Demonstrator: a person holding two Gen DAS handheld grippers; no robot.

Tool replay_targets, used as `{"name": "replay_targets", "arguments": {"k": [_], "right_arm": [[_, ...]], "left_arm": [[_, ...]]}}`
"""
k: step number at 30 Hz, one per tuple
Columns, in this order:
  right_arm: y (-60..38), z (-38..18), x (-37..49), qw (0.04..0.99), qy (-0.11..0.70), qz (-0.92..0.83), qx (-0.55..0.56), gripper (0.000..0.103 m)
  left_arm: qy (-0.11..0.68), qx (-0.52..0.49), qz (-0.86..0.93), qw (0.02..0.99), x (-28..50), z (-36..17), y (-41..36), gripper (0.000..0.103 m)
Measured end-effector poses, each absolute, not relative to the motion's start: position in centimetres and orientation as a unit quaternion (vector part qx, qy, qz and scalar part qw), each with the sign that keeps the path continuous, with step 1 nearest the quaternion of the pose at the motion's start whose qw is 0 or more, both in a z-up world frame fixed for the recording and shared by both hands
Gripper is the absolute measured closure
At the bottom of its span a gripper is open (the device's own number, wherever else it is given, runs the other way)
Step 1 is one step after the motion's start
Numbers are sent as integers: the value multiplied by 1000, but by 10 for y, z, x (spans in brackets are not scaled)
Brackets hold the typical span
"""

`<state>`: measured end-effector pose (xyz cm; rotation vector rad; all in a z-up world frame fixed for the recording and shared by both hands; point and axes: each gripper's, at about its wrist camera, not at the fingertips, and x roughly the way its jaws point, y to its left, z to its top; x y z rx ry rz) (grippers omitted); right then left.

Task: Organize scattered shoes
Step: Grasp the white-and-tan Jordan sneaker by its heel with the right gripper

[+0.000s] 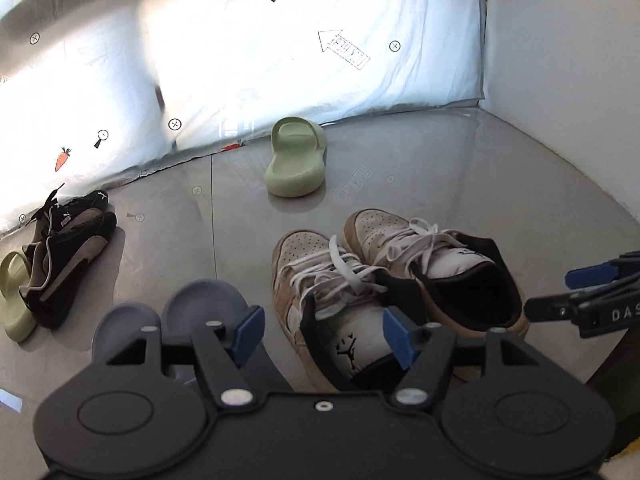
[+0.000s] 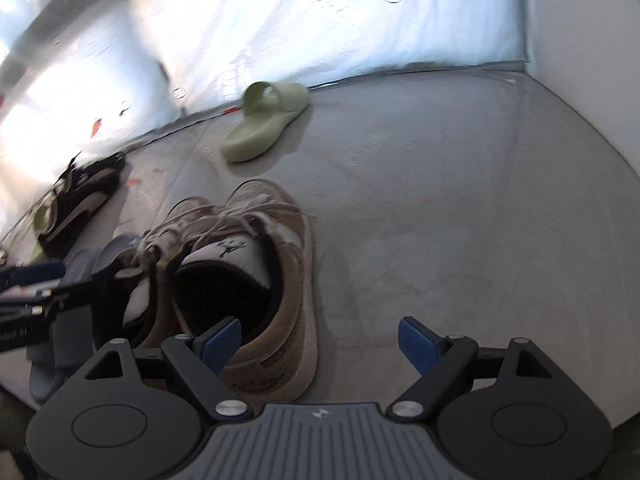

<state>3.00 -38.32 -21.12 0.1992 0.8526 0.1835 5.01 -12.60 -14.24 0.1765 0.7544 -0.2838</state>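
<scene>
A pair of tan and white sneakers stands side by side on the grey floor: left one (image 1: 316, 276), right one (image 1: 432, 252). In the right wrist view the pair (image 2: 256, 240) lies just ahead. My left gripper (image 1: 324, 334) is open over the left sneaker's heel, pads apart and not pressing. My right gripper (image 2: 320, 344) is open beside the right sneaker's heel, holding nothing. A green slide (image 1: 296, 160) (image 2: 268, 120) lies farther off by the bed. Two black and brown sneakers (image 1: 68, 256) lie heaped at the left with a second green slide (image 1: 16, 292).
Two grey-blue slides (image 1: 192, 308) sit just left of the left gripper. A white bedsheet (image 1: 280, 60) printed with carrots hangs to the floor at the back. A white wall (image 1: 560, 60) closes the right side. Open floor (image 2: 440, 220) lies right of the sneakers.
</scene>
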Motion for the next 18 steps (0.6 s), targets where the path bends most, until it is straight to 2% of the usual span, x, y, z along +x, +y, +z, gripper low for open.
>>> {"name": "replay_targets", "arguments": {"k": [2, 4, 7, 14, 18], "right_arm": [[-379, -215, 36, 893, 423, 110, 106, 18], [-375, -219, 45, 882, 436, 130, 122, 27], [-362, -223, 51, 872, 448, 151, 129, 27], [-330, -227, 50, 874, 463, 150, 13, 26], [-341, -226, 59, 877, 462, 131, 24, 26]], "left_arm": [[370, 76, -125, 917, 53, -141, -121, 33], [376, 66, -111, 917, 57, -140, -116, 33], [380, 38, -99, 919, 58, -136, -106, 33], [396, -8, -70, 916, 68, -139, -88, 33], [395, -11, -60, 917, 70, -138, -83, 33]]}}
